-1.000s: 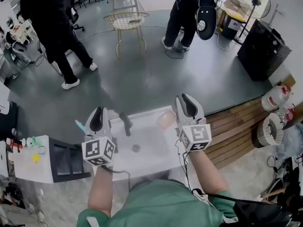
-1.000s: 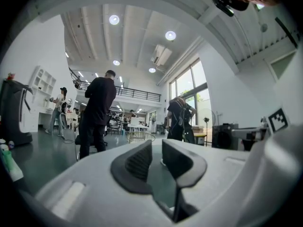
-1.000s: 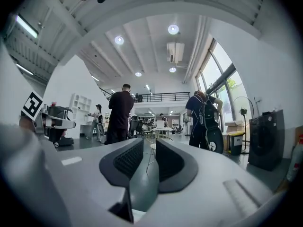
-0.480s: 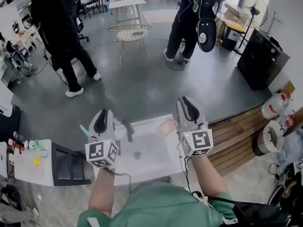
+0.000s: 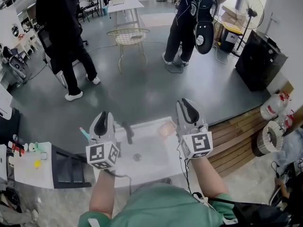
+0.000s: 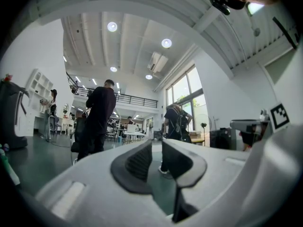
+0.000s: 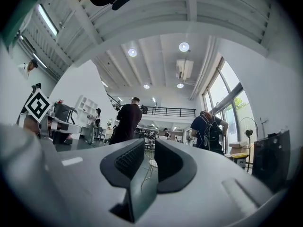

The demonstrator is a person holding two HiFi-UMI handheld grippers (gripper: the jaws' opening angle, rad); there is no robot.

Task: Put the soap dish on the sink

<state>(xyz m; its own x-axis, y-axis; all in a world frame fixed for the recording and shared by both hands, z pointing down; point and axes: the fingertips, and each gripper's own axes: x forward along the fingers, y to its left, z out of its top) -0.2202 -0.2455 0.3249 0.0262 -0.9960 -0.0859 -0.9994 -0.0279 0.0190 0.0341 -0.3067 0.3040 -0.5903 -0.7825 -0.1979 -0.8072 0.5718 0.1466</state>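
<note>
Soap dish: pinkish, lying at the far right corner of the sink, apparently already on its rim. Long axis cannot be told (the item is small and blurred).

Right gripper: just right of the dish and the nearer one, raised and pointing away over the floor. Jaws drawn almost together, only a slit between, holding nothing.

Left gripper: beyond the sink's left edge, in the same condition and empty.

Faucet: stands between the left gripper and the dish. Nothing obstructs the right side.

Two people stand well beyond, by a wire chair.
</note>
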